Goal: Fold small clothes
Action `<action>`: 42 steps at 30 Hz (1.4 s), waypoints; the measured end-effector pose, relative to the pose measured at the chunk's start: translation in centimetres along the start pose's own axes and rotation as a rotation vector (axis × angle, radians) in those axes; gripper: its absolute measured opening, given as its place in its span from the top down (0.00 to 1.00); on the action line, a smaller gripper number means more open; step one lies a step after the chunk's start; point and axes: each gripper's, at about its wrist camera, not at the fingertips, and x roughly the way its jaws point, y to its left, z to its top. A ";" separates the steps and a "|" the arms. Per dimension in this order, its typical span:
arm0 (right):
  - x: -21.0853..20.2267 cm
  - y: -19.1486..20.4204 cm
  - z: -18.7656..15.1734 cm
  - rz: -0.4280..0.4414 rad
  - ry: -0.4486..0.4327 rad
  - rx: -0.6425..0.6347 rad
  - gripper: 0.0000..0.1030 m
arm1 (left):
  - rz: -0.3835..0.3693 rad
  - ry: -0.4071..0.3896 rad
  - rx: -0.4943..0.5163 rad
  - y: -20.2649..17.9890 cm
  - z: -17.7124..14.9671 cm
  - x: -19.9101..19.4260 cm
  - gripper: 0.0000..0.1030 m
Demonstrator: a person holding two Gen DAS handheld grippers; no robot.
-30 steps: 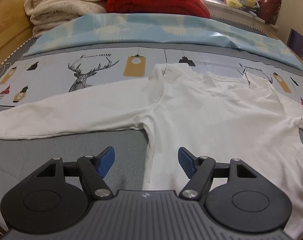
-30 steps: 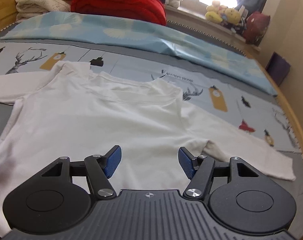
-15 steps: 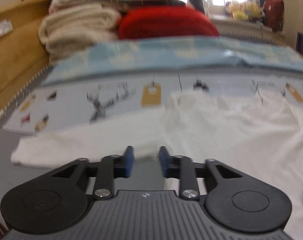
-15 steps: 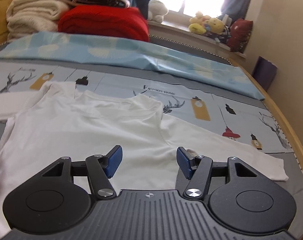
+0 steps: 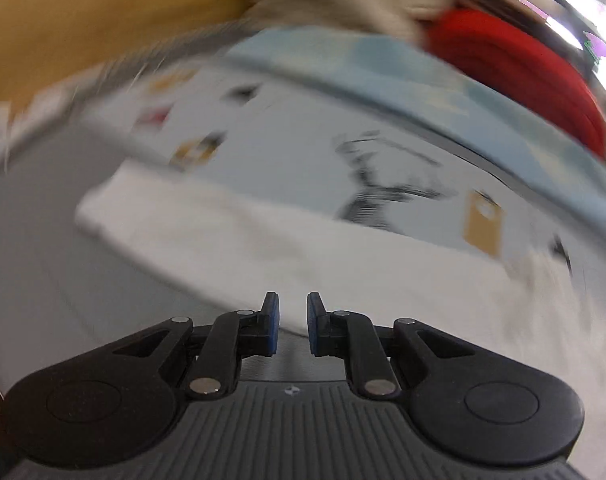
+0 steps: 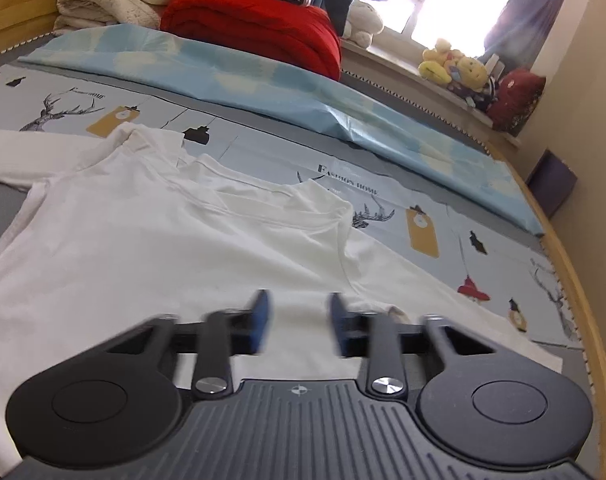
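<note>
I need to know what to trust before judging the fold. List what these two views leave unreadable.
- Left wrist view: motion blur smears the white shirt sleeve and the bedsheet print; whether the left claw touches cloth is unclear.
- Right wrist view: the right claw is blurred, and its body hides the shirt's hem.
- Right wrist view: the shirt's far sleeve runs off the left edge.
- Windowsill toys: too small, washed by glare.

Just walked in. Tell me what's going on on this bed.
A person with a hand-held gripper in each hand is starting to fold a white long-sleeved shirt spread flat on the bed. The left hand-held gripper points at the shirt's sleeve; that view is motion-blurred. The right hand-held gripper sits over the body near the other armpit. Neither holds cloth; nothing is folded yet.
</note>
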 end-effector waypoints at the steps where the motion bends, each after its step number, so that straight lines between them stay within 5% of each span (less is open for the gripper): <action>1: 0.2 0.0 0.3 0.000 0.005 0.015 0.90 | 0.015 0.014 -0.037 1.4 0.5 0.8 0.85; 5: 1.3 0.6 1.8 -0.007 0.017 0.087 0.91 | 0.012 0.028 -0.144 6.3 1.9 3.1 0.77; 7: 2.0 1.3 2.4 0.001 0.026 0.112 0.91 | -0.009 0.056 -0.199 8.6 2.2 4.7 0.66; 14: 3.4 3.6 3.4 0.024 0.045 0.099 0.89 | -0.082 0.147 -0.364 13.0 2.6 9.1 0.66; 15: 3.5 3.7 3.5 0.023 0.050 0.095 0.87 | -0.085 0.144 -0.368 13.0 2.7 9.4 0.67; 18: 3.8 3.7 3.6 0.021 0.062 0.098 0.86 | -0.062 0.108 -0.280 11.7 3.5 9.5 0.97; 20: 4.1 3.5 3.6 0.018 0.077 0.103 0.86 | -0.025 0.059 -0.216 10.4 4.1 9.0 0.98; 23: 4.4 3.2 3.3 0.013 0.099 0.103 0.86 | -0.011 -0.045 -0.158 7.6 5.1 6.9 0.98; 26: 4.6 2.8 3.2 0.010 0.108 0.112 0.86 | -0.094 -0.158 -0.097 3.2 5.9 3.4 0.98; 32: 5.2 2.4 3.0 0.011 0.133 0.163 0.86 | -0.410 -0.316 0.175 -11.2 2.5 -4.9 0.98; 35: 5.7 2.4 2.6 0.006 0.162 0.189 0.86 | -0.648 -0.271 0.376 -19.2 -2.0 -8.5 0.97; 38: 6.3 2.5 2.0 0.002 0.188 0.204 0.86 | -0.910 -0.023 0.588 -25.8 -7.3 -10.0 0.87; 42: 7.3 2.5 1.2 -0.009 0.211 0.197 0.86 | -0.850 -0.054 0.739 -28.5 -10.2 -10.2 0.81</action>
